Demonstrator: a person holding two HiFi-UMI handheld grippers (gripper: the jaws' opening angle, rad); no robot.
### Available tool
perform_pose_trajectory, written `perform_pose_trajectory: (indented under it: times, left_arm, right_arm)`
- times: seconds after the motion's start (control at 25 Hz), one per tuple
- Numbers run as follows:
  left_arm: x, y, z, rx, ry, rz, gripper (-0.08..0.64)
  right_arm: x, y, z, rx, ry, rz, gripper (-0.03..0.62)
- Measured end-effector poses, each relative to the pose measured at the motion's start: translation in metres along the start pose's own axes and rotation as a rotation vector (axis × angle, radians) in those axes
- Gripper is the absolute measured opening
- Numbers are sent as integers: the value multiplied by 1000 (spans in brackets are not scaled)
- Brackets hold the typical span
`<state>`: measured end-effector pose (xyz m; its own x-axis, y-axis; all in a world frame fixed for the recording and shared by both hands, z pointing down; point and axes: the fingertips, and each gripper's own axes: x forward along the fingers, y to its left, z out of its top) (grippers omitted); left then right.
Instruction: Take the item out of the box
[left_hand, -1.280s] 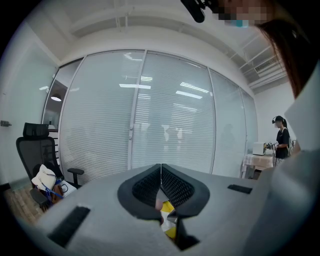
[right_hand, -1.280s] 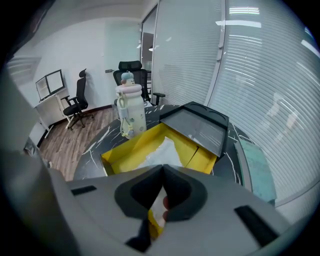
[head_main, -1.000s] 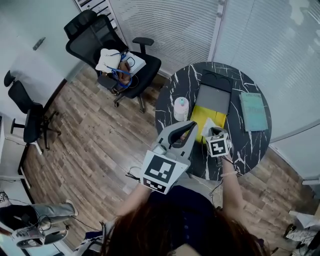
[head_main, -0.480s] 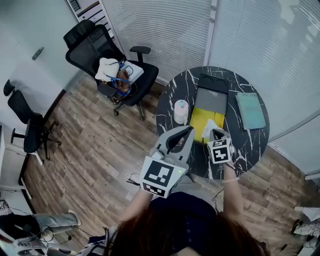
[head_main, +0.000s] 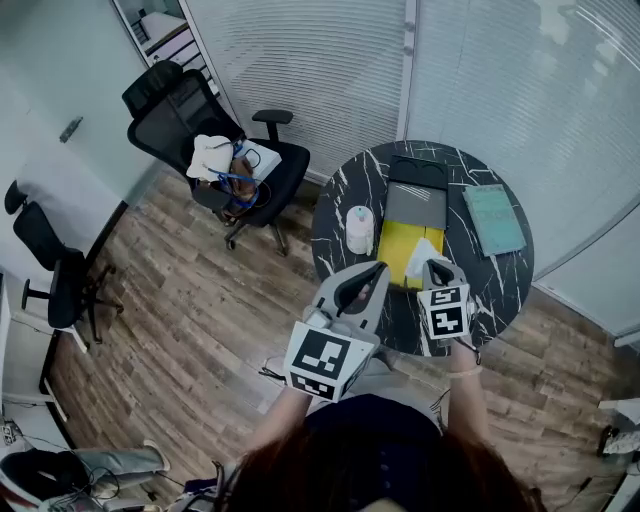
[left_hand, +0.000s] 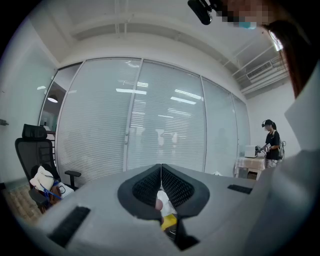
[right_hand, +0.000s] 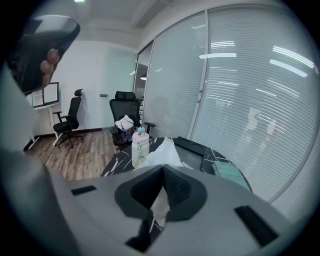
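My right gripper (right_hand: 162, 169) has its jaws clenched on the white item (right_hand: 160, 152), whose crumpled top bulges just beyond my tips. In the head view the item sits over the near right part of the open yellow box (head_main: 396, 246), with the grey lid (head_main: 415, 205) folded back behind it. My left gripper (left_hand: 160, 166) is closed on nothing, raised just left of the box. A white bottle (head_main: 360, 228) stands beside the box on the marble table (head_main: 500, 282).
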<state>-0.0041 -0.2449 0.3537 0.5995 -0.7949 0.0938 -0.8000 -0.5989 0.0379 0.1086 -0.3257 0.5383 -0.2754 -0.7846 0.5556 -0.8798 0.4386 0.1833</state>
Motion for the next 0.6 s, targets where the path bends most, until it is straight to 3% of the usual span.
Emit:
perform_pose_trajectory:
  times: [0.6]
  left_arm:
    - [-26, -26, 0, -17, -18, -42, 26]
  right_arm:
    - [-74, 4, 30, 52, -147, -87, 25]
